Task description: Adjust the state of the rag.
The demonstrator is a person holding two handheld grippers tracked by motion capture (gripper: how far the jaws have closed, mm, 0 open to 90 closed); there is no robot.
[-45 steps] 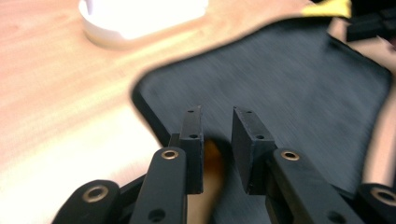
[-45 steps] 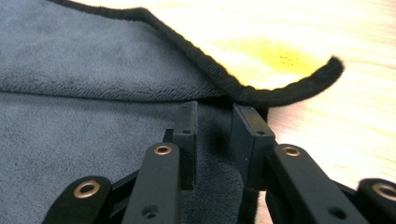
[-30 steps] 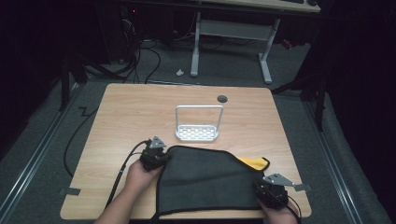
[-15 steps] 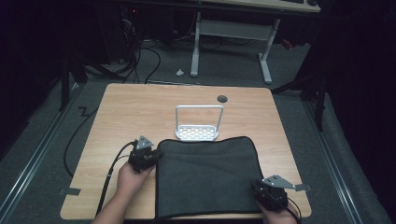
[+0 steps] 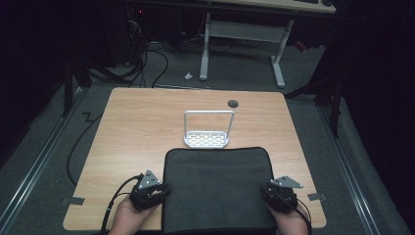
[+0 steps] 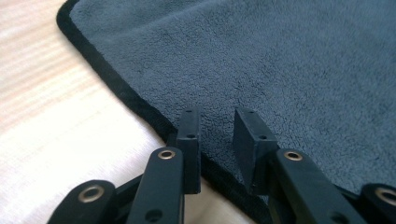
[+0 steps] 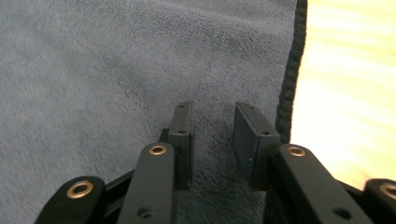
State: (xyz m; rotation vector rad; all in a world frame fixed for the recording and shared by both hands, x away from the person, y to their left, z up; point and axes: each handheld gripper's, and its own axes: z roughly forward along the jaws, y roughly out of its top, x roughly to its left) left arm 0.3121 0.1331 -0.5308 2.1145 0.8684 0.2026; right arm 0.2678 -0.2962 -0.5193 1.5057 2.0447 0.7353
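Flattened since a moment ago, a dark grey towel now lies spread square on the near half of the wooden table, the yellow patch seen at its right edge a second ago gone and both grippers drawn back toward the near corners.

At left, the left gripper sits at the towel's left edge; its own view shows the jaws parted by a narrow gap over the black hem, with nothing pinched between them. At centre, a small white wire rack stands upright just beyond the towel's far edge, its perforated base bare and nothing resting in it. A round dark grommet hole sits farther back on the tabletop. At right, the right gripper rests at the towel's right edge, jaws likewise slightly apart over the pile and empty, the hem running just beside the outer jaw.

With both claws empty, the cloth looks free to shift: a jaw dragged across the nap could bunch the fabric or pull it askew. The near edge appears to reach the table's front, so a tug toward the person could slide it off.
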